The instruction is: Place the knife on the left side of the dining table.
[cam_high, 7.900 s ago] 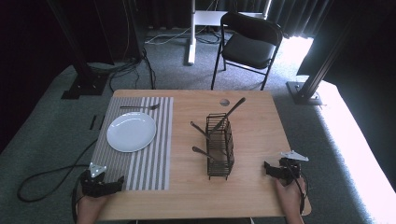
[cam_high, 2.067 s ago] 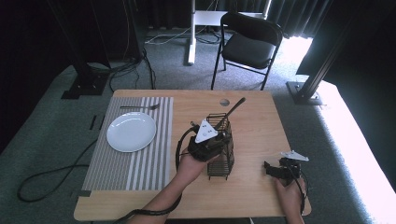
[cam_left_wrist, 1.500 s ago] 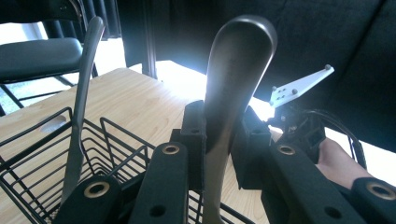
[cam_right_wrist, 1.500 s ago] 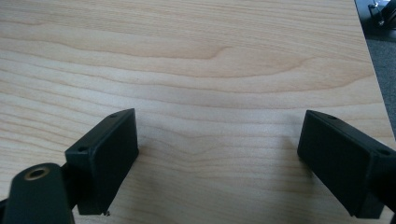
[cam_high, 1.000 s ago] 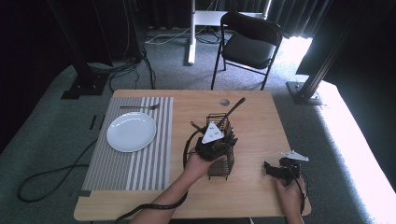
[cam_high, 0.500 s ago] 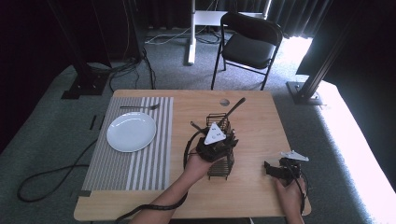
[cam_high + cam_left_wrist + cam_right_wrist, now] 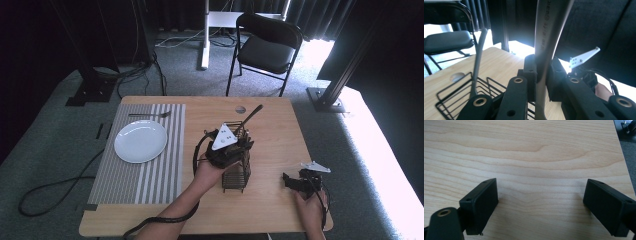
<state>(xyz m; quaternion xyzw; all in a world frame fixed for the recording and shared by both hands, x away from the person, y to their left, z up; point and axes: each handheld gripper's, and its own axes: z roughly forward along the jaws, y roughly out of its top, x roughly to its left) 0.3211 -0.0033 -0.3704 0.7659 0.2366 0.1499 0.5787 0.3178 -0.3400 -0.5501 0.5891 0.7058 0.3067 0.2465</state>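
Note:
My left gripper [image 7: 234, 146] hangs over the black wire basket [image 7: 237, 175] in the middle of the table. In the left gripper view its jaws [image 7: 542, 68] are shut on the handle of a silver metal utensil [image 7: 547, 32], which stands upright between the pads. A second utensil with a dark handle [image 7: 253, 113] leans out of the basket's far side [image 7: 478, 60]. My right gripper [image 7: 291, 181] lies on the table near the front right corner. Its jaws stand open over bare wood [image 7: 541, 205] with nothing between them.
A white plate [image 7: 140, 141] and a fork [image 7: 150, 115] lie on a striped placemat [image 7: 145, 175] at the left. A round grommet [image 7: 240, 109] sits near the table's far edge. A black chair [image 7: 267, 45] stands beyond the table.
The left gripper came from the front left corner to the basket. In the last second it has risen a little with the utensil in its jaws. The right gripper has not moved.

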